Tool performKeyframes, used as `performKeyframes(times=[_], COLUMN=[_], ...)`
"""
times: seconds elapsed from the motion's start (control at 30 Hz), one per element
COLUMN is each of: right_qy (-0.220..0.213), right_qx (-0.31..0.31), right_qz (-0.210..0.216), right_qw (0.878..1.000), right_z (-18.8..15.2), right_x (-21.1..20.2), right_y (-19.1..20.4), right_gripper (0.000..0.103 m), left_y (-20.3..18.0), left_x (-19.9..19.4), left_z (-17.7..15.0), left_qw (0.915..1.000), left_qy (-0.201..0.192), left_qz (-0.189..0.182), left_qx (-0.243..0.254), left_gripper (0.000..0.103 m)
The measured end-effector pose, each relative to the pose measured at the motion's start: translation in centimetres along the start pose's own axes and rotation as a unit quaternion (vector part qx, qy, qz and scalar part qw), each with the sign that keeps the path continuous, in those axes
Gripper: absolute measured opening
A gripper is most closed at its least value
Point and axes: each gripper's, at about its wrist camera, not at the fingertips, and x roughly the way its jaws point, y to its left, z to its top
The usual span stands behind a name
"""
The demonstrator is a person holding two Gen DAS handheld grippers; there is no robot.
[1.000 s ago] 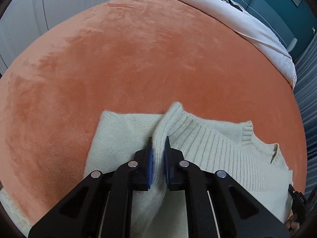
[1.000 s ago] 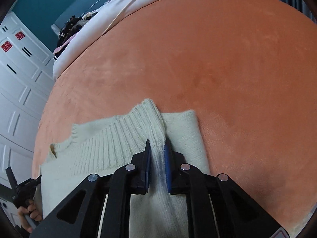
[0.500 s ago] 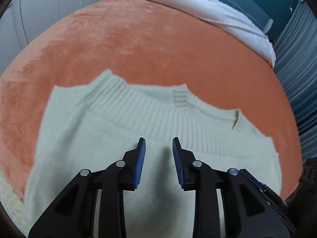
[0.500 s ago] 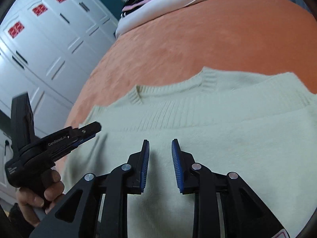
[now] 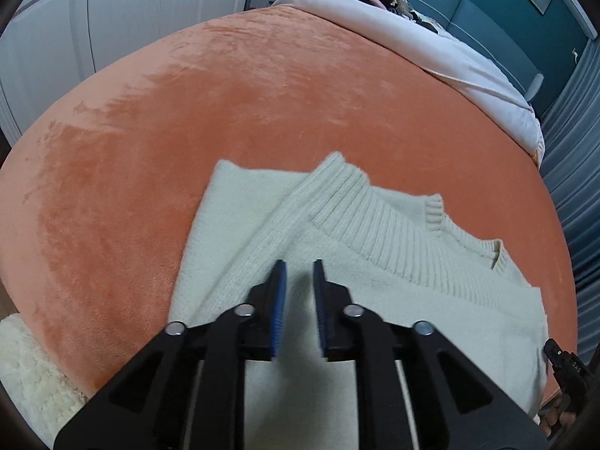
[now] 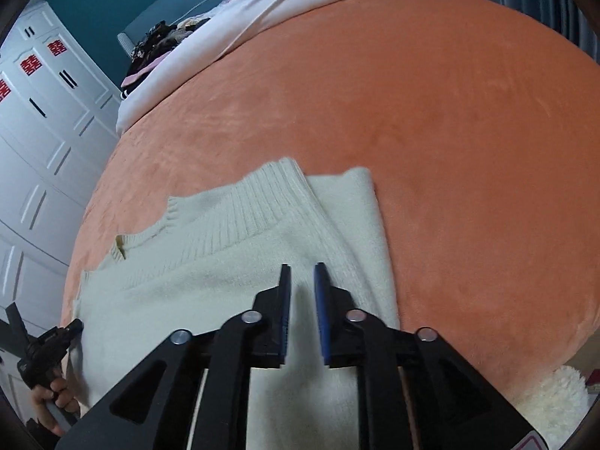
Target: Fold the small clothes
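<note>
A cream knitted sweater [image 5: 393, 262] lies folded on the orange blanket [image 5: 225, 112], its ribbed hem laid over the lower layer. It also shows in the right wrist view [image 6: 210, 262]. My left gripper [image 5: 299, 266] is open and empty, just above the sweater near its left folded edge. My right gripper [image 6: 302, 270] is open and empty above the sweater near its right folded edge. The left gripper's body shows at the lower left of the right wrist view [image 6: 48, 345], beside the sweater's edge.
The orange blanket [image 6: 450, 112] covers a bed. A white duvet [image 5: 431, 48] with dark clothes lies at the far end. White wardrobe doors [image 6: 37, 120] stand on the left. A fluffy white rug [image 5: 33, 375] lies below the bed edge.
Both grippers, shut on the sweater's ribbed hem a second ago, have let go and stand open. The hem now lies folded on the lower layer.
</note>
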Motion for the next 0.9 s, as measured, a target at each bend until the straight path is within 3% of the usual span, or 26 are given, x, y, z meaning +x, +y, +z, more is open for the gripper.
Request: performKeyframes(times=[0.03, 0.07, 0.13, 0.17, 0.2, 0.23, 0.27, 0.3, 0.37, 0.4, 0.47, 0.53, 0.6, 0.63, 0.67, 0.8, 0.9], right_qy=[-0.013, -0.029, -0.033, -0.012, 0.014, 0.032, 0.027, 0.019, -0.017, -0.034, -0.026, 0.043, 0.025, 0.022, 0.011, -0.053, -0.02], right_qx=[-0.004, -0.008, -0.023, -0.029, -0.03, -0.032, -0.037, -0.036, -0.006, 0.003, 0.0, -0.004, -0.003, 0.006, 0.016, 0.003, -0.025], right_qz=[-0.002, -0.017, -0.044, -0.051, -0.055, -0.053, -0.046, -0.031, 0.01, 0.026, 0.006, -0.027, -0.021, -0.023, -0.029, -0.022, -0.009], right_qw=[1.0, 0.999, 0.998, 0.998, 0.998, 0.998, 0.998, 0.999, 1.0, 0.999, 1.0, 0.999, 0.999, 0.999, 0.999, 0.998, 0.999], right_z=[0.7, 1.3, 2.0, 2.4, 2.6, 2.8, 2.7, 3.0, 3.7, 3.8, 3.6, 2.5, 2.4, 2.6, 2.7, 1.9, 0.6], right_x=[-0.2, -0.4, 0.6, 1.5, 3.2, 4.1, 4.2, 3.6, 1.3, 0.5, 1.3, 5.3, 4.8, 4.2, 3.3, -1.3, -0.8], right_y=[-0.2, 0.1, 0.4, 0.2, 0.8, 0.8, 1.1, 1.4, 1.3, 1.0, 0.1, -1.0, -1.1, -0.8, -0.5, 1.2, 2.4], right_gripper=[0.05, 0.064, 0.065, 0.065, 0.063, 0.053, 0.027, 0.01, 0.011, 0.011, 0.01, 0.01, 0.01, 0.015, 0.022, 0.022, 0.022], left_y=[-0.2, -0.2, 0.1, 0.4, 0.8, 0.9, 0.8, 0.8, 1.7, 2.1, 2.9, 2.5, 1.7, 1.7, 1.7, 1.0, 0.8], left_x=[0.0, 0.0, 0.8, 1.8, 2.8, 3.3, 3.3, 3.1, 2.7, 3.0, 4.4, 4.6, 4.2, 3.7, 2.9, -0.3, 1.1], left_z=[0.5, 1.0, 1.9, 2.2, 2.5, 2.7, 2.9, 3.3, 3.7, 3.7, 3.3, 3.0, 3.1, 3.1, 3.1, 1.8, -0.3], left_qw=[1.0, 0.9999, 0.9993, 0.9987, 0.998, 0.9976, 0.9972, 0.9969, 0.9967, 0.9958, 0.9948, 0.9958, 0.9952, 0.9957, 0.9967, 0.9988, 0.9985], left_qy=[-0.006, -0.009, -0.004, 0.009, 0.021, 0.022, 0.016, 0.016, 0.014, 0.02, 0.039, 0.029, 0.026, 0.023, 0.018, -0.005, 0.027], left_qz=[0.002, 0.005, 0.012, 0.015, 0.021, 0.031, 0.05, 0.056, 0.043, 0.06, 0.073, 0.08, 0.093, 0.089, 0.076, 0.035, 0.044], left_qx=[-0.007, -0.013, -0.035, -0.049, -0.056, -0.057, -0.054, -0.052, -0.068, -0.067, -0.06, -0.035, -0.01, -0.013, -0.023, -0.032, -0.017], left_gripper=[0.038, 0.044, 0.049, 0.049, 0.047, 0.044, 0.031, 0.011, 0.003, 0.002, 0.0, 0.0, 0.0, 0.0, 0.0, 0.002, 0.005])
